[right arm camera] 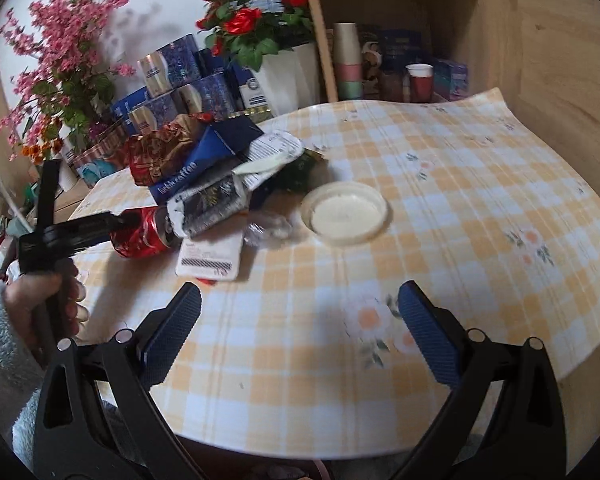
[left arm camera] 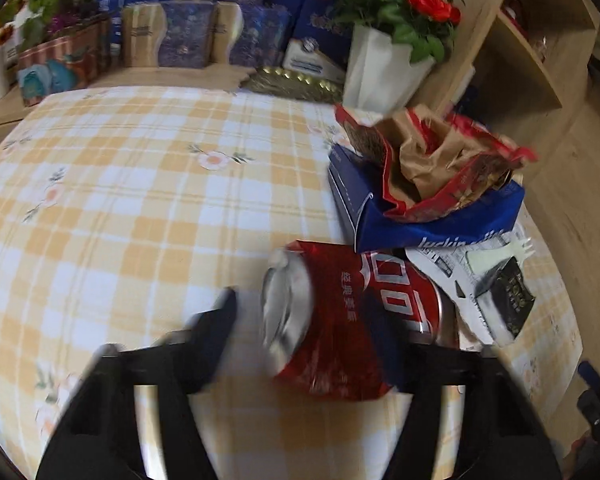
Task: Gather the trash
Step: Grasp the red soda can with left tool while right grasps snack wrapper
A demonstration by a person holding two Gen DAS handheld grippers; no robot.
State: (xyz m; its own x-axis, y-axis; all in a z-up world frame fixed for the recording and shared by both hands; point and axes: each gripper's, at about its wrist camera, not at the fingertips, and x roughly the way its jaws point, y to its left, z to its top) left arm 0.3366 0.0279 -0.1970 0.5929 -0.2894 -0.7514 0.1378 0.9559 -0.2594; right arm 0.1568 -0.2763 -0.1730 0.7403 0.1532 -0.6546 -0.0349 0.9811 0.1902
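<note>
A yellow-and-white checked tablecloth (right arm camera: 440,184) with small flower prints covers the table, wooden shelving behind it. Nearest, the left gripper (left arm camera: 312,320) has its fingers either side of a crushed red soda can (left arm camera: 340,320) lying on its side (dented, silver top showing); whether they actually press it I cannot tell. Just beyond sits the trash heap: a blue coffee bag (left arm camera: 440,220) under a torn red-and-brown wrapper (left arm camera: 440,160). Only the right wrist view shows a round plastic lid (right arm camera: 345,213) and a white labelled packet (right arm camera: 212,258) beside the can. The right gripper (right arm camera: 300,340) hangs spread over bare cloth near the table's edge.
</note>
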